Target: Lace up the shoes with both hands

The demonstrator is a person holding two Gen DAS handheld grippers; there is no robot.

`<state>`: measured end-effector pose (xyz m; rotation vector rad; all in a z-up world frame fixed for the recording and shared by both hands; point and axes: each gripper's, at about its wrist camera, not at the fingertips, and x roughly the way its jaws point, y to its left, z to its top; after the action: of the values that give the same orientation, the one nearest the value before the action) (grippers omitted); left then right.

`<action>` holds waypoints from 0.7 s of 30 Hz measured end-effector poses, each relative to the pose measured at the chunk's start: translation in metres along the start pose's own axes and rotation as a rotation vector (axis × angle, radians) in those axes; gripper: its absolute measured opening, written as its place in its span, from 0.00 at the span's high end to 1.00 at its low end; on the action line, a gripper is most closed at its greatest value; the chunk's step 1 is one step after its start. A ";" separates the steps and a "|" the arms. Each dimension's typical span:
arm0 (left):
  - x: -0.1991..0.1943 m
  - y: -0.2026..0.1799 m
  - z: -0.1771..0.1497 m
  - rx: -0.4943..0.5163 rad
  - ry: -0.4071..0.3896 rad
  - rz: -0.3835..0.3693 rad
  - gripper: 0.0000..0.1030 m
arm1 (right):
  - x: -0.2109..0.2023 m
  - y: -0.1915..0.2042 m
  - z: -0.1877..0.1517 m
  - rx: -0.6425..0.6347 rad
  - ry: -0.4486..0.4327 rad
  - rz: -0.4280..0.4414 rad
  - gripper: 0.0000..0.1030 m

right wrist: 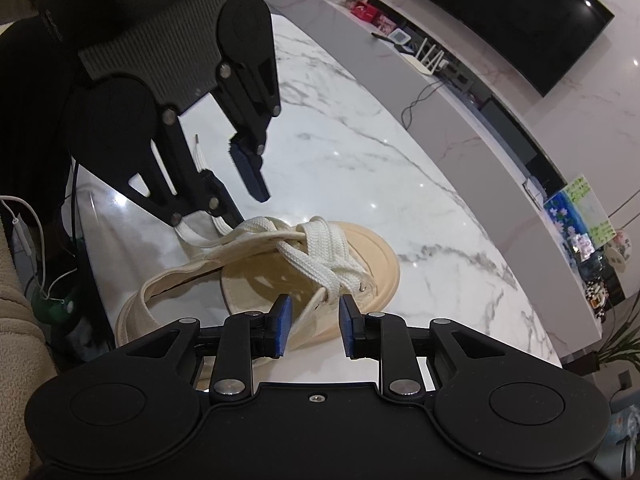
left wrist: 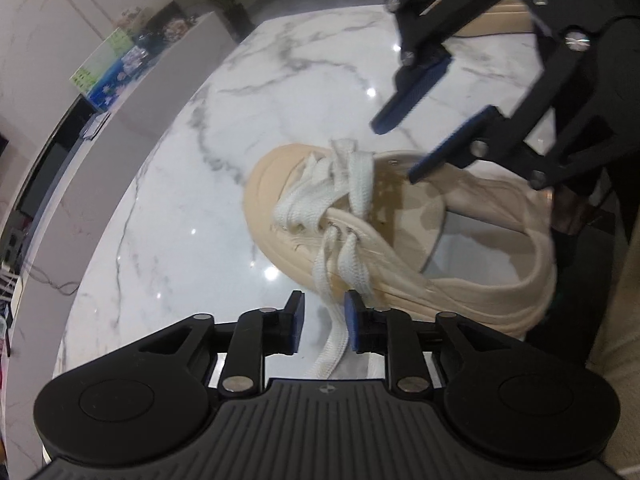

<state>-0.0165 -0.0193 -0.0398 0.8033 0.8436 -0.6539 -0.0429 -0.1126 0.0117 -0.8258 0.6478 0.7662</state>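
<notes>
The shoe (left wrist: 400, 240) lies on its side on the surface (left wrist: 180, 200), near the edge closest to the person, with the lace (left wrist: 340, 208) criss-crossed over its front. The left tool (left wrist: 323, 322) hangs just before the shoe with a loose lace end running between its fingers, while the right tool (left wrist: 404, 148) hovers above the shoe's far side. A long ledge (right wrist: 460, 120) runs behind the surface.

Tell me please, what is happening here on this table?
A person is lacing a beige shoe on a marble table, holding one tool in each hand. The left tool stands open around a loose white lace end, without pressing it. The right tool hovers open near the shoe's toe, holding nothing. The white laces are crossed only over the front part.
</notes>
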 end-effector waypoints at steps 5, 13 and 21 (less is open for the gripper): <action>0.007 0.002 0.005 -0.011 -0.010 0.020 0.79 | 0.000 -0.001 -0.001 -0.006 0.005 0.006 0.79; 0.000 0.011 0.011 -0.028 -0.020 0.125 0.94 | 0.002 -0.001 0.000 -0.016 0.007 0.012 0.79; -0.022 0.013 0.038 -0.009 -0.140 0.262 0.93 | -0.002 0.003 0.000 -0.035 0.004 0.009 0.79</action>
<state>-0.0026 -0.0398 -0.0011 0.8329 0.6007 -0.4676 -0.0465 -0.1119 0.0117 -0.8572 0.6431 0.7865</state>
